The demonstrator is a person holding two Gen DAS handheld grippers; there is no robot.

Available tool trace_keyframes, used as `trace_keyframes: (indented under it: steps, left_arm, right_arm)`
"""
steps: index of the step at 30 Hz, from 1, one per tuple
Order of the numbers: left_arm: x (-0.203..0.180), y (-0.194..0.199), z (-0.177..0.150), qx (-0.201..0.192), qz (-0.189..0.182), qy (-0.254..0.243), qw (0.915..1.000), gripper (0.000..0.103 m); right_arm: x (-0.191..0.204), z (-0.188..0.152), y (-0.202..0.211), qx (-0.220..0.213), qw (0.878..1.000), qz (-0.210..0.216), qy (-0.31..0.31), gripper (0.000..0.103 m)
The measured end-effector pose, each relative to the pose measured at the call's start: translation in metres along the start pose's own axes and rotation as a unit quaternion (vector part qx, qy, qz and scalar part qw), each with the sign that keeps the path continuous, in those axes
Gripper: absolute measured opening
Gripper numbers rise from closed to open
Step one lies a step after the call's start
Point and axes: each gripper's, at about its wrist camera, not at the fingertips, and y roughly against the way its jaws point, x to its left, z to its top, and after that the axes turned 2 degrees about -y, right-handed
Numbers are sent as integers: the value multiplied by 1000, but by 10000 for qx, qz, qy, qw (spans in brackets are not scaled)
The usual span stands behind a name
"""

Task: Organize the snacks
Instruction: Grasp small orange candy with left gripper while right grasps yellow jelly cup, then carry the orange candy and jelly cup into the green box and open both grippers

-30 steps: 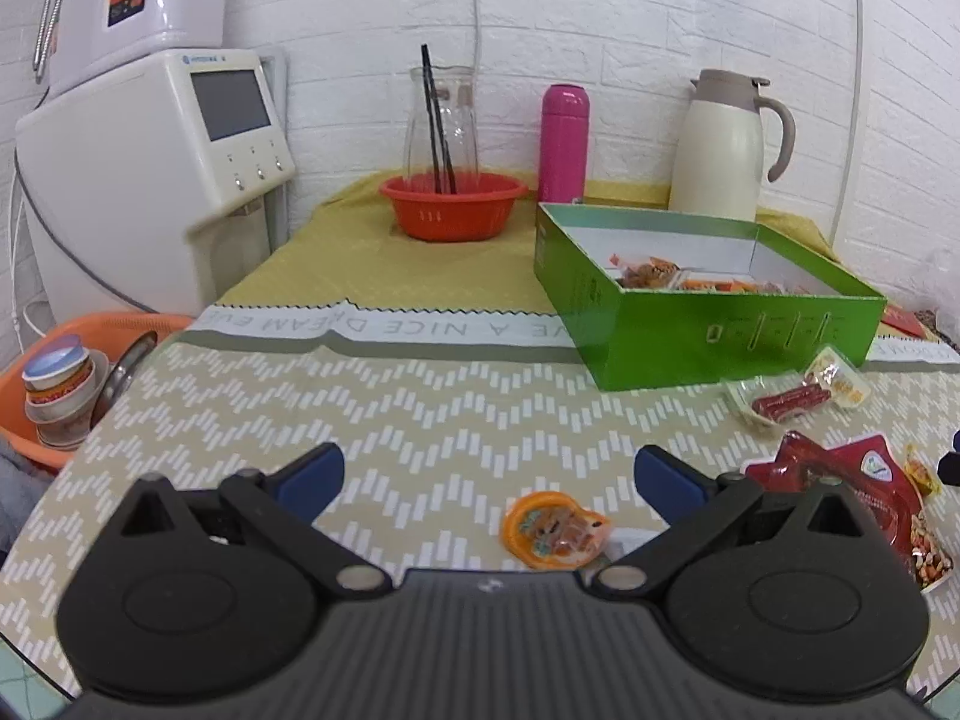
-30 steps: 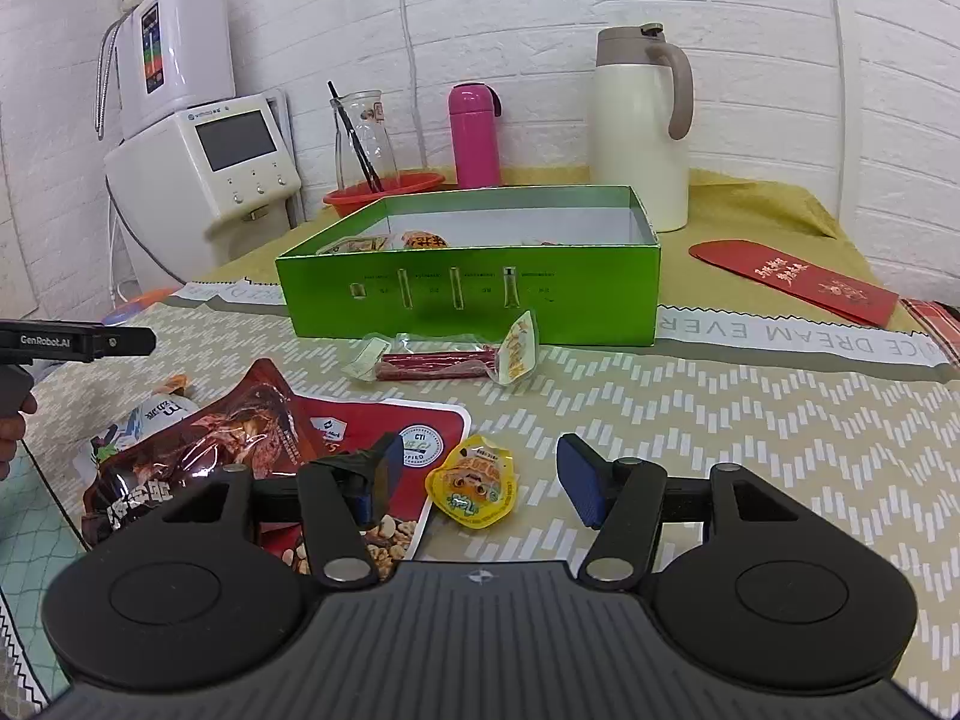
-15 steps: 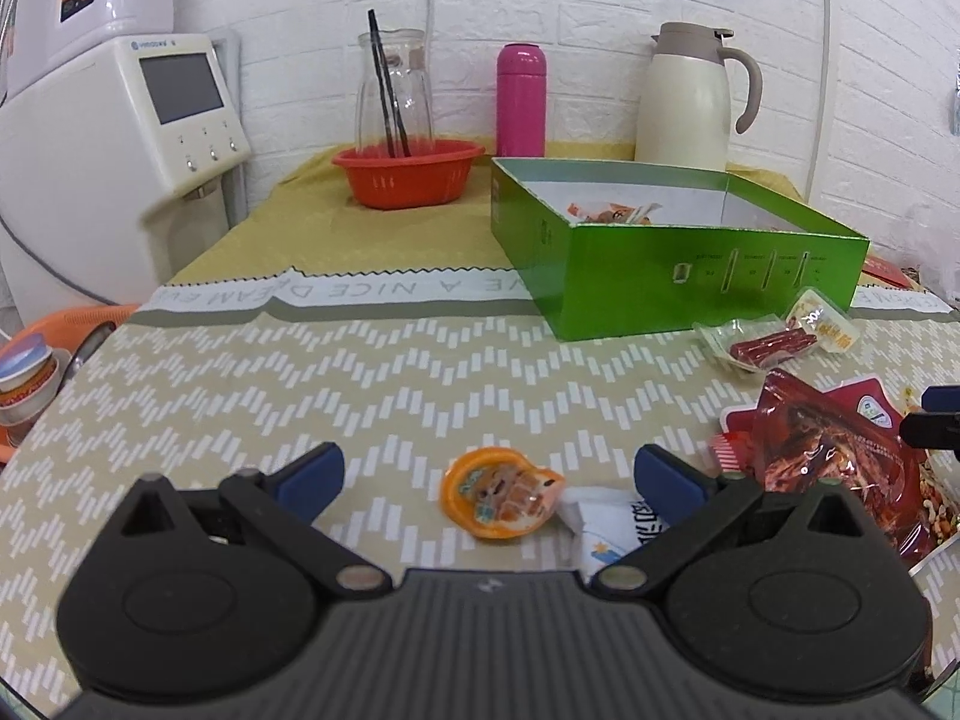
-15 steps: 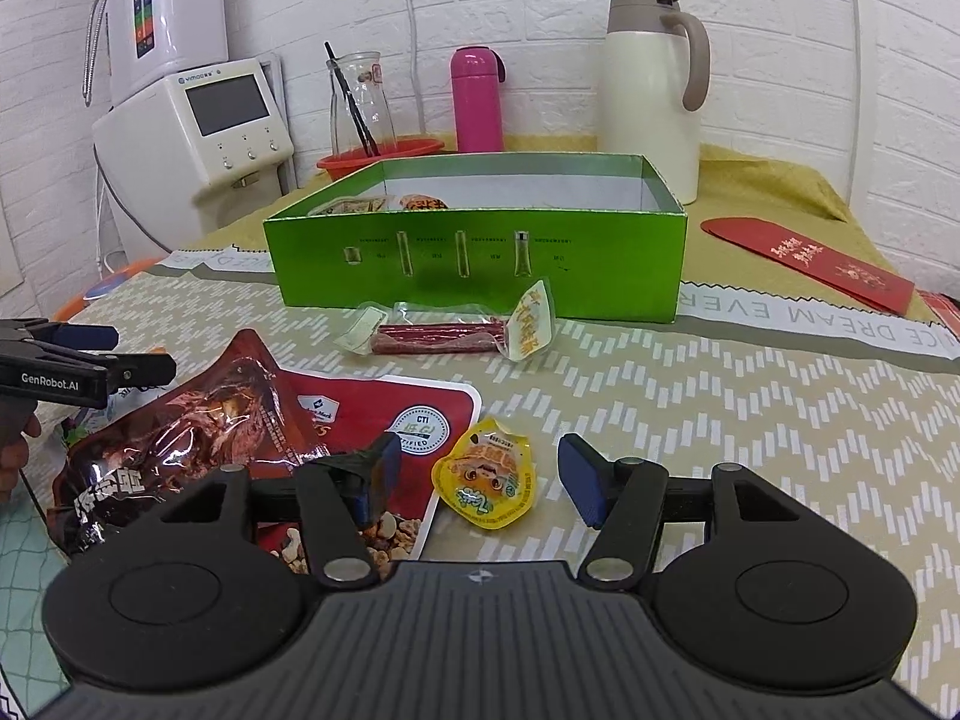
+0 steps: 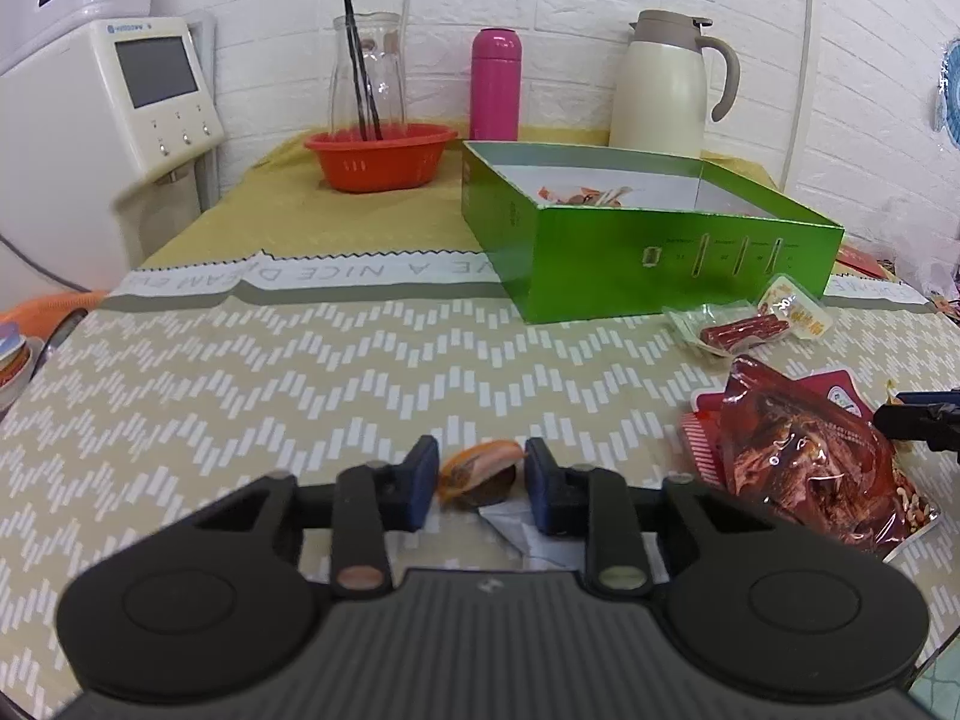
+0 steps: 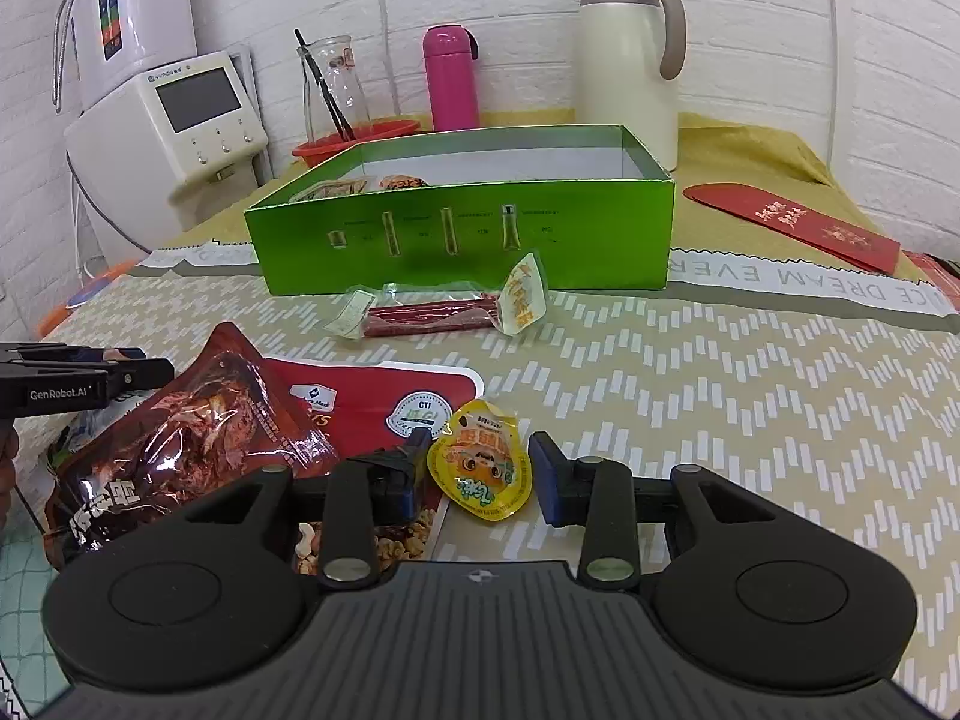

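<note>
Our left gripper [image 5: 479, 481] has just been closing; its blue pads now pinch the small orange jelly cup [image 5: 480, 471]. Our right gripper [image 6: 480, 474], also just closing, brackets the yellow jelly cup [image 6: 482, 468] with a gap remaining. The green cardboard box [image 6: 468, 234] sits ahead of both.

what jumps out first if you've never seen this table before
The bright green box stands mid-table, open, with a few snacks already inside. In front of it loose packets lie scattered: a red sausage stick by the box wall and a big dark red bag nearer the camera. Each gripper's jaws have just been closing around a small cup: the left gripper on an orange jelly, the right gripper on a yellow jelly.
</note>
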Motion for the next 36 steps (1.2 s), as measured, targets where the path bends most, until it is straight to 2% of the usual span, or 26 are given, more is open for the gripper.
trace_keyframes:
  steps: [5, 11, 21, 36]
  left_arm:
    - [2, 4, -2, -14, 43, -28, 10000, 25]
    - [7, 16, -2, -137, 56, 131, 9998, 16]
    - [15, 29, -8, -215, 67, 306, 9993, 15]
    - [13, 57, 4, -654, -70, 529, 9964, 15]
  right_arm:
    - [0, -2, 5, -36, 10000, 9, -47, 62]
    - [4, -3, 17, -293, 9995, -121, 91, 61]
    - [8, -7, 31, -477, 9987, -172, 104, 61]
    - [30, -3, 45, -818, 9960, -108, 338, 61]
